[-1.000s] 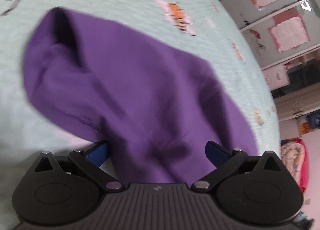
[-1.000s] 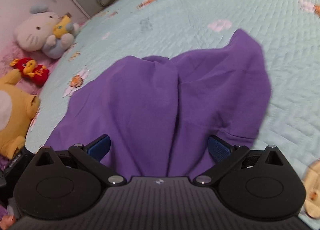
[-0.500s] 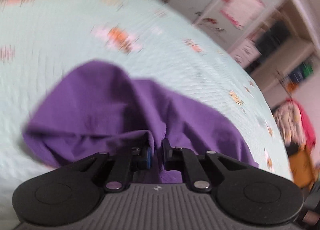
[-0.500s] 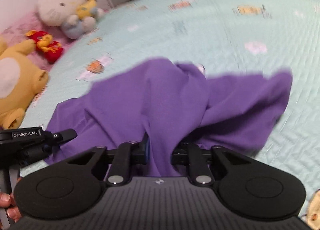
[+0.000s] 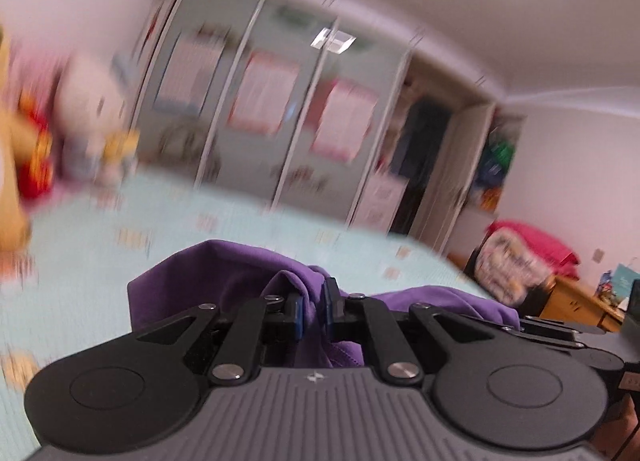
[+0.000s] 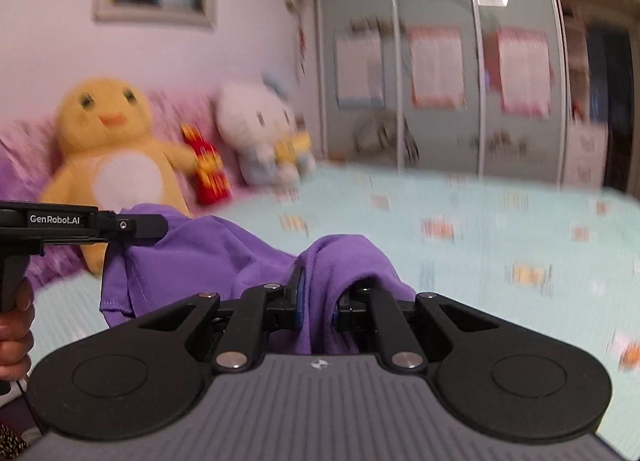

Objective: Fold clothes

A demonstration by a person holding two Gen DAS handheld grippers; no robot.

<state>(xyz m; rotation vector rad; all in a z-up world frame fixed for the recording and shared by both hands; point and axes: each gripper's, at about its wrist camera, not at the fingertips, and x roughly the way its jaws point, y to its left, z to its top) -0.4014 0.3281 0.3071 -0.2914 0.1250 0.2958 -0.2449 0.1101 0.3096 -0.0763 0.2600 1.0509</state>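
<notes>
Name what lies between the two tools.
A slack stretch of the purple garment spans from the left tool to the right tool, in the right wrist view.

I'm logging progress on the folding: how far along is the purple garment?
Early. Done: both grips taken, the left hand-held gripper and right hand-held gripper each pinching the purple garment. In hand: it hangs bunched above the bedspread. Left: every fold; none shows yet.

Motion-blurred wardrobe doors (image 5: 280, 109) and plush toys (image 6: 256, 133); purple garment's (image 6: 224, 257) lower part behind gripper bodies.
</notes>
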